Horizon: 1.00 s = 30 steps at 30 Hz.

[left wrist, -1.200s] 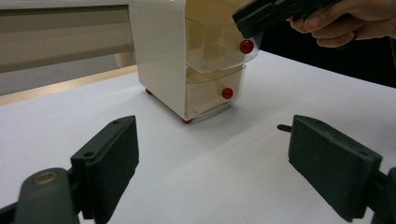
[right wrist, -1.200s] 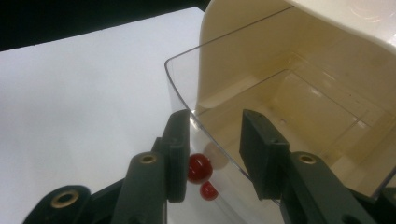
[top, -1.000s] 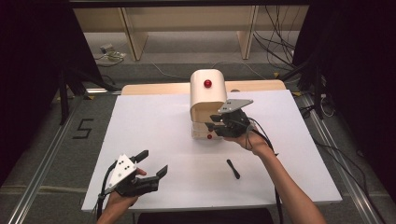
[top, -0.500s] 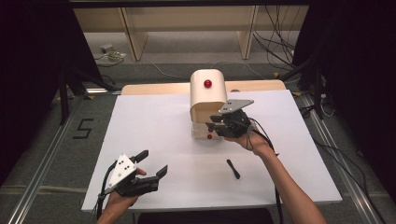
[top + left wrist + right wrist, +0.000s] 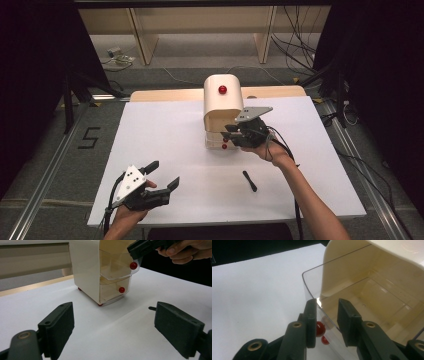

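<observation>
Right gripper view — we see the right gripper (image 5: pixel 325 322) straddling the clear front wall of the upper drawer (image 5: pixel 362 302), jaws narrowed and just now closing, red knob (image 5: pixel 320 328) by one pad. Drawer slides toward us — the pull runs near. Left gripper (image 5: pixel 162 175) idles wide, well apart.

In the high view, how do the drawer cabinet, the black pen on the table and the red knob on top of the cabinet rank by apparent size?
1. Drawer cabinet, clearly the largest.
2. Black pen, thin and short.
3. Red knob, the smallest, a small dot on the cabinet's top.
</observation>
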Each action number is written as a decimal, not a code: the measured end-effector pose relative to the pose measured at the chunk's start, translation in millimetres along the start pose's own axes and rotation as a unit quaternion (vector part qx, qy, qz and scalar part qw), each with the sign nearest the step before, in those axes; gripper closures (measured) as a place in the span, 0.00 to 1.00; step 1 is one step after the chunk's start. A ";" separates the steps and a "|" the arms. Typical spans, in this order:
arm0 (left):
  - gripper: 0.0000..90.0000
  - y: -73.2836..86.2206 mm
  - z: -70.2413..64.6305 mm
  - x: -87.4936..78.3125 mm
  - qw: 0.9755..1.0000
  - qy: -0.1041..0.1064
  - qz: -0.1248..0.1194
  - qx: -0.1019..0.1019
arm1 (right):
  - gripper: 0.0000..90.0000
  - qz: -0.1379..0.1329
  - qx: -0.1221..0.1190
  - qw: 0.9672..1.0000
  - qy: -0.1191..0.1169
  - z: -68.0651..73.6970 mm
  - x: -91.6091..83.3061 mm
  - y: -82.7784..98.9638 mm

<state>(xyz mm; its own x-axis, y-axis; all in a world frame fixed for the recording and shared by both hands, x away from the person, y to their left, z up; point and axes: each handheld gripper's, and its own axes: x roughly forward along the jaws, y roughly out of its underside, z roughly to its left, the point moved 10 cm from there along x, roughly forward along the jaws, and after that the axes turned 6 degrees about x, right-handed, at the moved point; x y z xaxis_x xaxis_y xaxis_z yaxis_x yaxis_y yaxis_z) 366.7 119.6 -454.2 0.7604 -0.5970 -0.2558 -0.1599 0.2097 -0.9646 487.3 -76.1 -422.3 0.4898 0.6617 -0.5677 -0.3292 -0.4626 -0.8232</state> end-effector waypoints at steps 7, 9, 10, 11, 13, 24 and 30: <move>0.18 0.2 0.2 0.0 1.000 0.000 0.001 0.000 | 0.79 0.001 -0.001 1.000 -0.004 1.2 -1.1 0.5; 0.18 0.0 0.0 0.1 1.000 -0.001 0.000 -0.001 | 0.79 0.002 -0.001 1.000 -0.005 1.5 -1.3 0.6; 0.18 0.1 0.0 0.1 1.000 -0.001 0.000 0.000 | 0.79 0.002 -0.002 1.000 -0.005 1.6 -1.5 0.7; 0.18 0.1 0.1 0.1 1.000 0.000 0.001 0.000 | 0.79 0.003 -0.001 1.000 -0.005 2.1 -1.8 1.0; 0.18 0.2 0.2 0.0 1.000 0.000 0.001 0.000 | 0.79 0.004 -0.002 1.000 -0.006 2.5 -2.0 1.1; 0.18 -0.1 0.1 -0.3 1.000 0.000 0.000 0.000 | 0.80 0.008 -0.007 1.000 -0.009 4.9 -3.6 2.6; 0.18 -0.3 0.0 -0.5 1.000 0.000 0.000 0.000 | 0.80 0.009 -0.010 1.000 -0.010 5.7 -4.3 3.2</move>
<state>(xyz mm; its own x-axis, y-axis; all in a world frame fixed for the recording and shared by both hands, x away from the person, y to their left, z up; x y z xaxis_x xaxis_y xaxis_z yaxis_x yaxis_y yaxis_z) 366.3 119.8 -453.7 0.7605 -0.5971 -0.2550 -0.1592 0.2092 -0.9648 479.5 -77.1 -422.5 0.4676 0.6644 -0.5830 -0.3220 -0.4862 -0.8123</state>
